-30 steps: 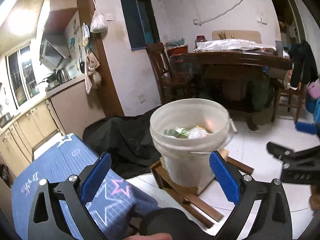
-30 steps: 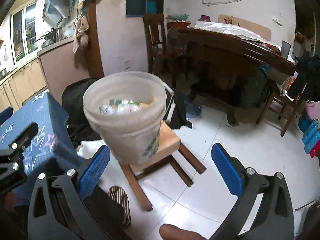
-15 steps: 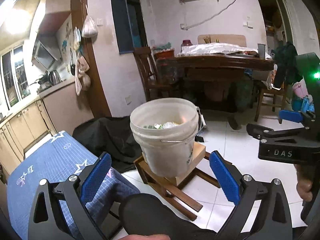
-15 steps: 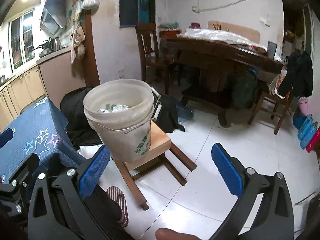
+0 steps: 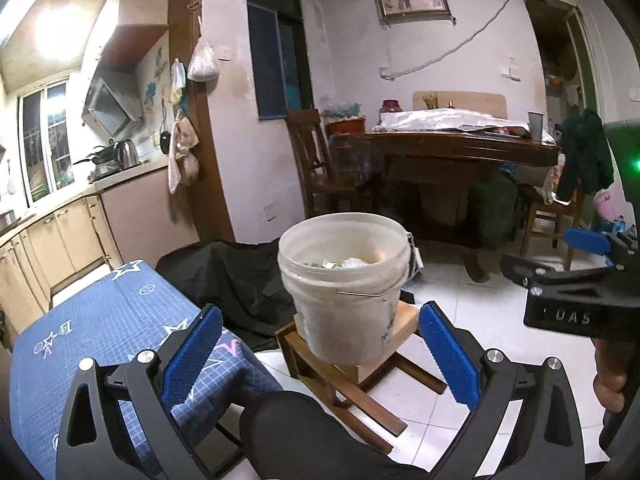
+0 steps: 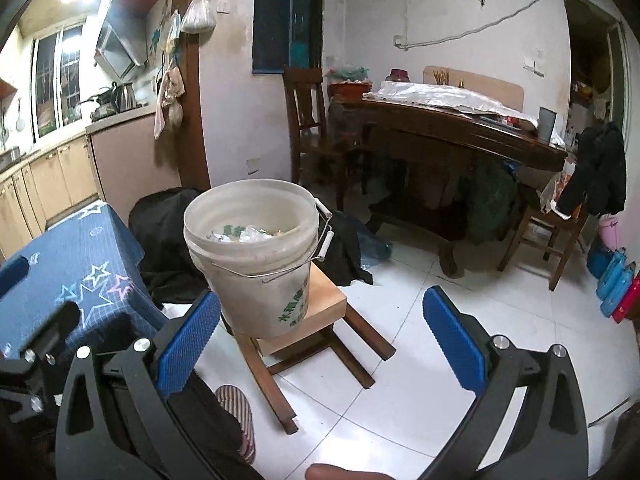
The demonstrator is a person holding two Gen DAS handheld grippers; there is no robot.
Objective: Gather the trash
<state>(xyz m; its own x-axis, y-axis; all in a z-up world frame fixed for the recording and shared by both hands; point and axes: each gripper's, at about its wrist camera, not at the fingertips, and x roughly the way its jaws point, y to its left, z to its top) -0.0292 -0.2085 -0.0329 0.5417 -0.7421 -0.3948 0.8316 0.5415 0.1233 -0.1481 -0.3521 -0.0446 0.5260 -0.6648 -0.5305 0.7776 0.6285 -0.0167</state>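
There is 1 white bucket point(image 5: 346, 288) and it stands on 1 small wooden stool point(image 5: 344, 364) on the white floor. Bits of trash point(image 6: 244, 234) lie inside the bucket. A blue star cloth point(image 5: 100, 344) covers a table just beside the stool.

The left gripper point(image 5: 320, 356) is wide open with nothing in it, and so is the right gripper point(image 6: 320, 344). That makes 2 grippers, each with 2 blue pads.

The right view shows green writing point(image 6: 294, 304) on the bucket's side, its white handle grip point(image 6: 325, 240), and a striped slipper point(image 6: 236, 420) on the floor. The left view does not show the slipper. The left view shows the right gripper from the side at the right edge, with a small green light point(image 5: 636, 165).

Both views show 1 big dark table point(image 6: 460, 128) and 2 wooden chairs.
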